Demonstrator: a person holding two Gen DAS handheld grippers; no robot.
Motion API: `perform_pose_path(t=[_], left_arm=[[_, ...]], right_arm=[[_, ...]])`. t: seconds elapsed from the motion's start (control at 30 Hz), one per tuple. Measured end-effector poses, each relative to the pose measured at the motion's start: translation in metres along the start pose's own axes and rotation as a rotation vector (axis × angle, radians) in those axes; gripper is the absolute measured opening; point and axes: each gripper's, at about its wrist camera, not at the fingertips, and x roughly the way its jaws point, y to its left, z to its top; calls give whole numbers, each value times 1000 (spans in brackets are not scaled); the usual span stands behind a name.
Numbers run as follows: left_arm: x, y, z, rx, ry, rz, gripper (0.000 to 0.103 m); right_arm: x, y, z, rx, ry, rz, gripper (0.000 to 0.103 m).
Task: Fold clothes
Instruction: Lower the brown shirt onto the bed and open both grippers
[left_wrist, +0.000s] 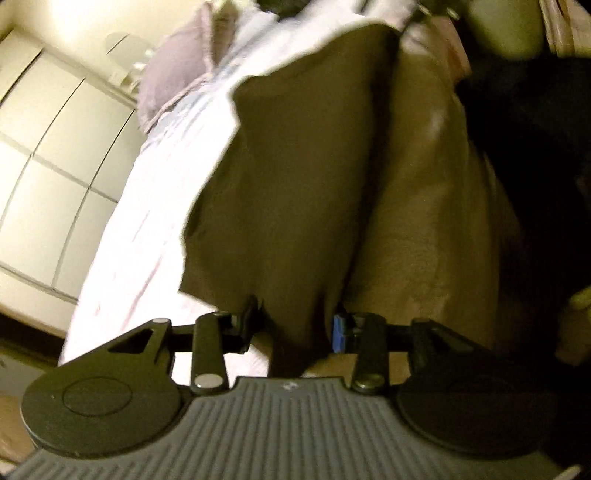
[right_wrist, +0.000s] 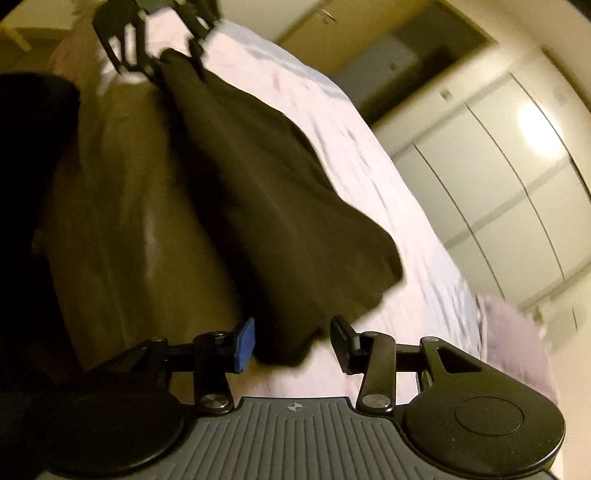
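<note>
Dark garment (left_wrist: 295, 184) spread on pale bedsheet (left_wrist: 147, 240). Left gripper (left_wrist: 295, 328) jaws parted, cloth between, pads clear. Right gripper (right_wrist: 291, 347) likewise agape; wardrobe (right_wrist: 498, 166) at two o'clock.

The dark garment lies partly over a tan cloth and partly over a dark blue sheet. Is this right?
Not quite: the sheet is pale, nearly white, not dark blue, as the right wrist view shows. The dark garment does lie partly over the tan cloth and partly over it.
</note>
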Motion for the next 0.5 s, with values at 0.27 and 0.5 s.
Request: perform_pose_path(t=[0.27, 0.5], left_arm=[[-9, 76, -16, -211, 1, -6, 36], [27, 124, 22, -315, -73, 16, 36]], right_arm=[[-6, -75, 6, 385, -2, -131, 43], [51, -121, 42, 481, -96, 60, 43]])
